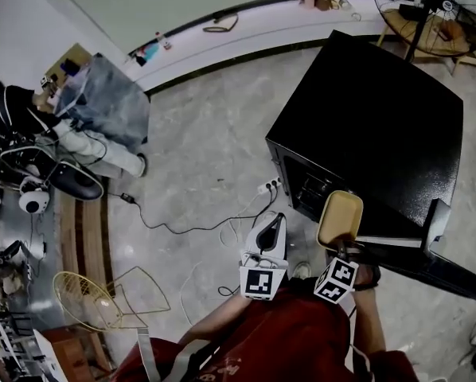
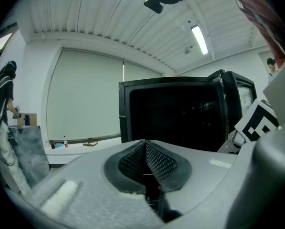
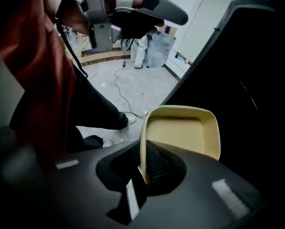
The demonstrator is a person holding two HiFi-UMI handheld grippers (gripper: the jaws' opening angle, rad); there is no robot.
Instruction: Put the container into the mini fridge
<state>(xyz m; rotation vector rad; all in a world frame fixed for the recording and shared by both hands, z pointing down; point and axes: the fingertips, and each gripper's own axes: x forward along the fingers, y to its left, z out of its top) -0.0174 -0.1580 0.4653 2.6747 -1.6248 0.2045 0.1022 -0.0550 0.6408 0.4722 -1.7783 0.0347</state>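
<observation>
The tan shallow container (image 1: pixel 340 218) is held by its near rim, with my right gripper (image 1: pixel 341 248) shut on it, just in front of the black mini fridge (image 1: pixel 381 126). The fridge's door (image 1: pixel 453 270) stands open to the right. In the right gripper view the container (image 3: pixel 183 133) sticks up from between the pads of my right gripper (image 3: pixel 143 165), with the dark fridge (image 3: pixel 257 80) beside it. My left gripper (image 1: pixel 274 224) hovers to the container's left, shut and empty. In its own view the left gripper (image 2: pixel 146 150) faces the fridge (image 2: pixel 176 113).
A power strip (image 1: pixel 270 185) with cables lies on the marble floor left of the fridge. A yellow wire basket (image 1: pixel 91 301) stands at the lower left. A person (image 1: pixel 71 138) sits among equipment at the left. A standing fan (image 1: pixel 437 6) is behind the fridge.
</observation>
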